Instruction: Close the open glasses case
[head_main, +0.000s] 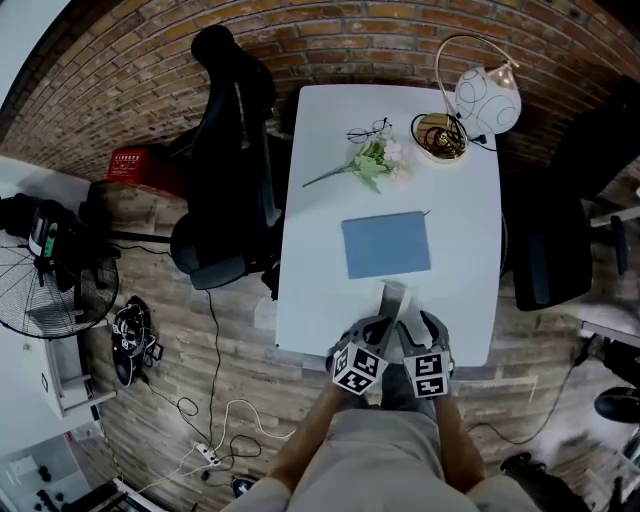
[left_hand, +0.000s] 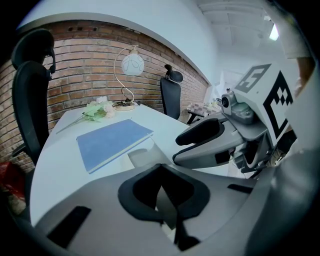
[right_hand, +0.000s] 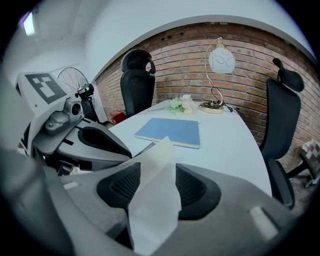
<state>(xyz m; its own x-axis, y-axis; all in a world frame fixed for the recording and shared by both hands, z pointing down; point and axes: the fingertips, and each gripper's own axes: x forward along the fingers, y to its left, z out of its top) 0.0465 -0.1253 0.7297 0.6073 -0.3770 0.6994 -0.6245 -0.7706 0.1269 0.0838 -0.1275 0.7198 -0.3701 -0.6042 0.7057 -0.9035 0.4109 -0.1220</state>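
Note:
My two grippers are side by side at the near edge of the white table (head_main: 460, 240). A thin white cloth (head_main: 393, 297) sticks out forward between them. My right gripper (right_hand: 152, 192) is shut on this cloth (right_hand: 150, 165), which stands up between its black pads. My left gripper (left_hand: 162, 192) looks shut on the same sheet, with a pale sliver (left_hand: 142, 156) showing between its pads and ahead of them. A pair of glasses (head_main: 368, 131) lies at the table's far side. I see no glasses case in any view.
A blue notebook (head_main: 386, 245) lies mid-table, just beyond the grippers. Artificial flowers (head_main: 372, 162) and a globe lamp (head_main: 487, 95) with a coiled gold base stand at the far end. Black office chairs (head_main: 225, 150) flank the table, and a fan (head_main: 40, 290) stands on the floor to the left.

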